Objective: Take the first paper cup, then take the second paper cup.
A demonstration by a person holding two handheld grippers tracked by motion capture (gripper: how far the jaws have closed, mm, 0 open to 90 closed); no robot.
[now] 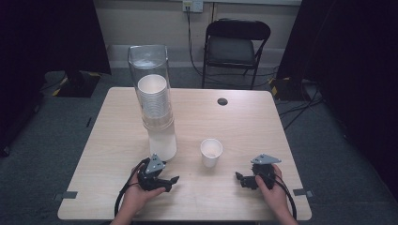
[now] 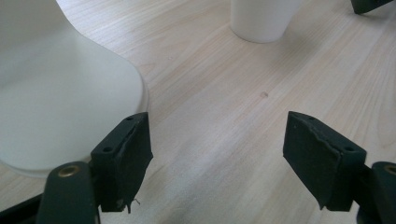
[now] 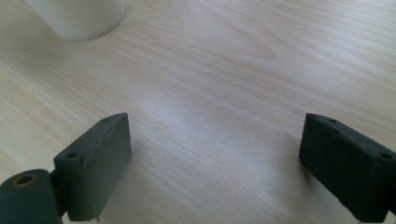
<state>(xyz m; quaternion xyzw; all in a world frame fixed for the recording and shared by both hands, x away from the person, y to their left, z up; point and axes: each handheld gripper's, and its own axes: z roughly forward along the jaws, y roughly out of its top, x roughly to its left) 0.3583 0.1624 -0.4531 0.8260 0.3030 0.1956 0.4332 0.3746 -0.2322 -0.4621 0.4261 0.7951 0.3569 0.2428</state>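
Right gripper low at the near right of the pale wooden table, jaws wide, nothing between. Left gripper likewise agape and empty, near the white dispenser base. Small white paper cup upright between both, slightly farther. Best approached level, squeezing lightly at mid-wall.

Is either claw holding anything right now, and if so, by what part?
Nothing is held. The left claw and right claw both stand open over bare table; the paper cup stands free between them.
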